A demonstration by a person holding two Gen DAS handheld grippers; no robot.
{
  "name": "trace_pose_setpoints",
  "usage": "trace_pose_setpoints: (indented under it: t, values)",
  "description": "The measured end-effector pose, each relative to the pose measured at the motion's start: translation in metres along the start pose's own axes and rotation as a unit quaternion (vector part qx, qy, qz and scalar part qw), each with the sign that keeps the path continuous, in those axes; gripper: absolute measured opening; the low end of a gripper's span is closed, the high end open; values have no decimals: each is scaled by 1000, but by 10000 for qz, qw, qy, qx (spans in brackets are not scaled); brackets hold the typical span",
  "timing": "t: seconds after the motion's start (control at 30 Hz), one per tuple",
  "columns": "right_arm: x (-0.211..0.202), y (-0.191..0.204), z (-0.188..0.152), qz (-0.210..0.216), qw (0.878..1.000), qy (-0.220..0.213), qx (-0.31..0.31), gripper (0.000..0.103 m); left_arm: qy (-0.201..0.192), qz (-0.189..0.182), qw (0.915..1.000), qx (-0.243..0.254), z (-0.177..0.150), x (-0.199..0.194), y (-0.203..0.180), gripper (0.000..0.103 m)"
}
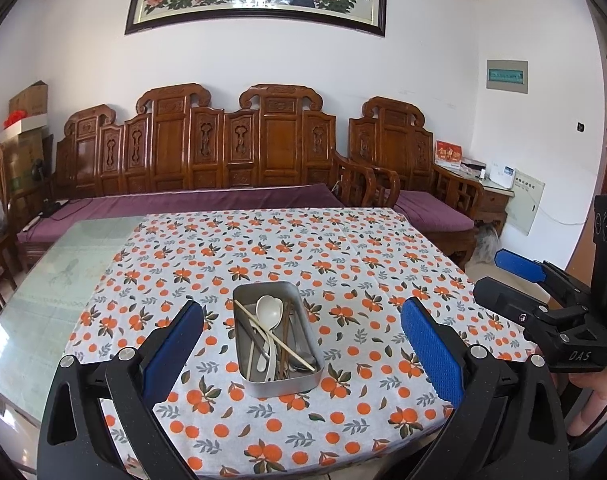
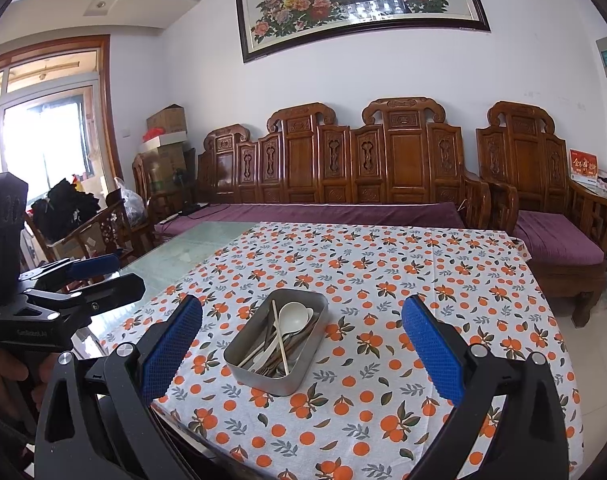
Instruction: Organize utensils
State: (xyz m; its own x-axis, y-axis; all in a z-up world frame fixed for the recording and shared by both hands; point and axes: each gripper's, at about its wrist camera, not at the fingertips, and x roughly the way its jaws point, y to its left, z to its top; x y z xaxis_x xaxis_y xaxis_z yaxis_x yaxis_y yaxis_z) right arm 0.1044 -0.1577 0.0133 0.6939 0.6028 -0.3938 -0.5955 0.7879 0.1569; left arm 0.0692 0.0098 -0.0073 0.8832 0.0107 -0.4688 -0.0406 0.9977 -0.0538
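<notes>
Several utensils jumbled in metal tin (image 1: 277,380) mid-table on orange-print cloth (image 1: 343,260): white spoon (image 1: 266,309), pale chopsticks (image 1: 275,336). Light, stiff, likely slippery; pinch mid-handle. Left gripper (image 1: 303,356), right gripper (image 2: 303,354) both spread wide, empty, hovering near tin.

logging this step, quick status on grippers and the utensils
Left gripper and right gripper open, empty, short of the tin. Spoons and chopsticks jumbled in the metal tin on the tablecloth. Nothing in the way.

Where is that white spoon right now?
The white spoon lies in the metal tin mid-table on the orange-print cloth, among chopsticks, ahead of both open grippers.
</notes>
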Motion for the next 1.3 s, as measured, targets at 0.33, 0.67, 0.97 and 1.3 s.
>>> trace_pose_setpoints:
  t: [0.33, 0.67, 0.97, 1.3]
  values:
    - [0, 0, 0, -2, 10000, 0, 4, 100, -2, -9, 10000, -7, 0, 0, 0, 95]
    - [0, -1, 0, -1, 10000, -1, 4, 100, -8, -19, 10000, -2, 0, 0, -1, 95]
    - [2, -1, -2, -9, 10000, -11, 12, 100, -18, -23, 10000, -14, 1, 0, -2, 95]
    - [2, -2, -1, -14, 10000, -7, 17, 100, -19, -18, 10000, -6, 1, -1, -3, 95]
